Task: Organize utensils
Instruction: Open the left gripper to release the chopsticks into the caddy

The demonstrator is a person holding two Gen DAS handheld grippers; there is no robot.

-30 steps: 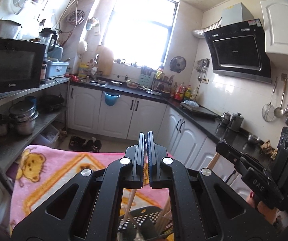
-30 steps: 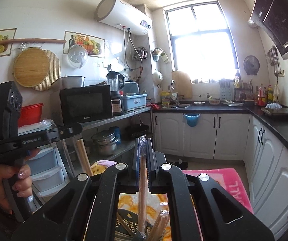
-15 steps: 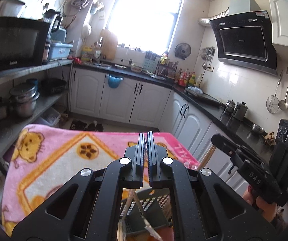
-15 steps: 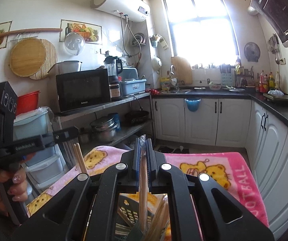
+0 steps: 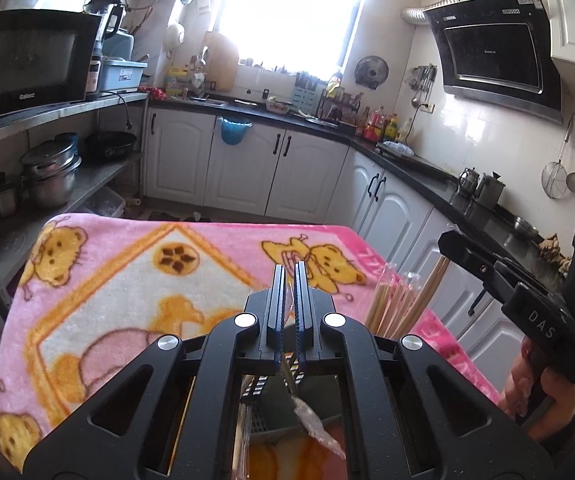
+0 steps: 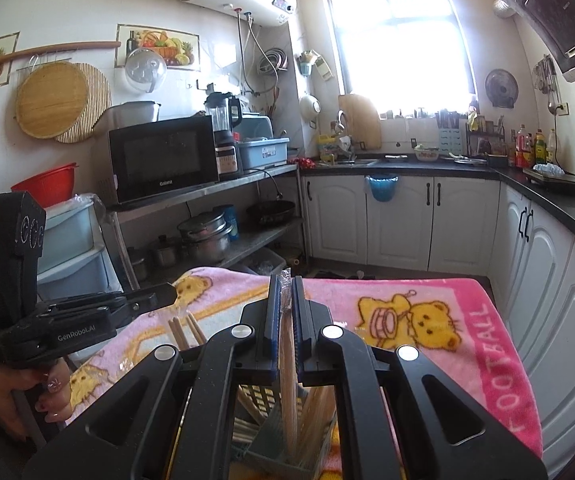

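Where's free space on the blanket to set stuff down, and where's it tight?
Free: the pink blanket from its far edge to the left gripper. Crowded: the utensil basket under both grippers, full of chopsticks, with the right gripper over it.

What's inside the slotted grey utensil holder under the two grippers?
The slotted grey plastic utensil holder contains pale wooden chopsticks standing on end, some in clear wrappers. The black gripper frames cover most of it, so its floor and remaining contents are hidden.

Both wrist views: close, angled down, sharing pink blanket (image 5: pixel 127 280).
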